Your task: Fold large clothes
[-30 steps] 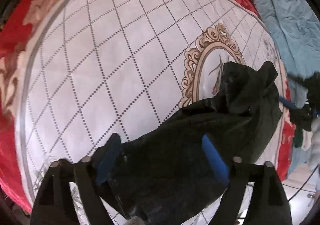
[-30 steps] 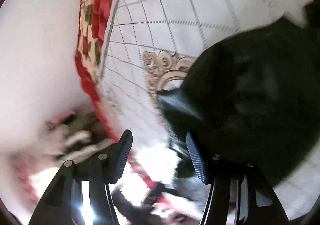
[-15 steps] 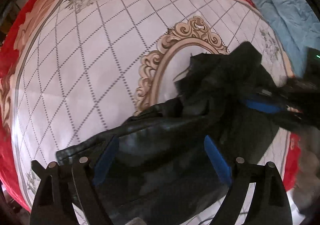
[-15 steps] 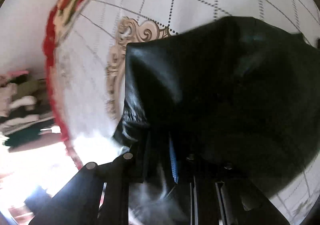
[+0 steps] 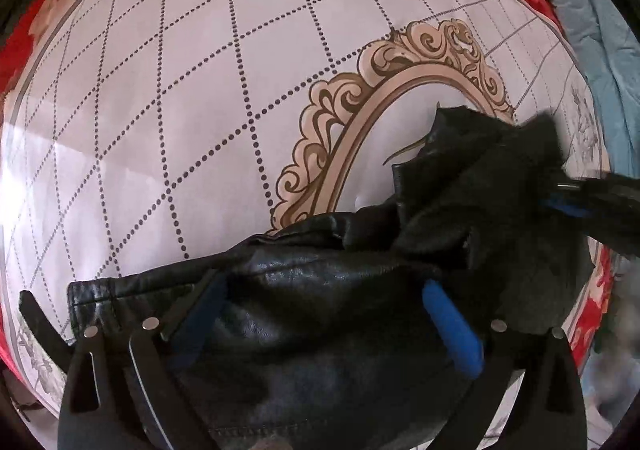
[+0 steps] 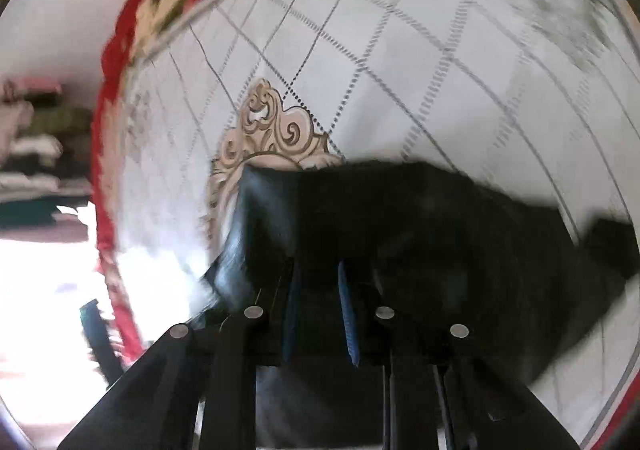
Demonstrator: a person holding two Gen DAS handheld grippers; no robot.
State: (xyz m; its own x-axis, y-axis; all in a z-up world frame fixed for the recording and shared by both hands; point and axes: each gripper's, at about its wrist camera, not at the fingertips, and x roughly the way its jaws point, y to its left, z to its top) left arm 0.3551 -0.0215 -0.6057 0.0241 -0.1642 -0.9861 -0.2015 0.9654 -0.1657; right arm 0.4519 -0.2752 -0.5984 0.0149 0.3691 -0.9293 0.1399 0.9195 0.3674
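A black leather jacket (image 5: 320, 330) lies crumpled on a white bedsheet (image 5: 160, 130) printed with a dotted diamond grid and an ornate beige frame. My left gripper (image 5: 320, 294) points straight down over the jacket's smooth lower part. Its jaws are opening wide, with the leather between the blue pads (image 5: 452, 326) but not pinched. My right gripper (image 6: 318, 284) is shut on a fold of the jacket (image 6: 440, 250), which hides most of its pads. In the left wrist view the right gripper (image 5: 564, 204) comes in from the right edge, clamped on the jacket's bunched far end.
A red floral blanket (image 5: 24, 42) borders the sheet. A light blue quilt (image 5: 600, 34) lies bunched at the upper right. In the right wrist view, stacked clothes (image 6: 32, 146) sit beyond the bed's left edge (image 6: 104, 170), blurred.
My right gripper closed onto the jacket's edge and rolled. My left gripper sank closer to the jacket and its jaws widened. The jacket's bunched end shifted right.
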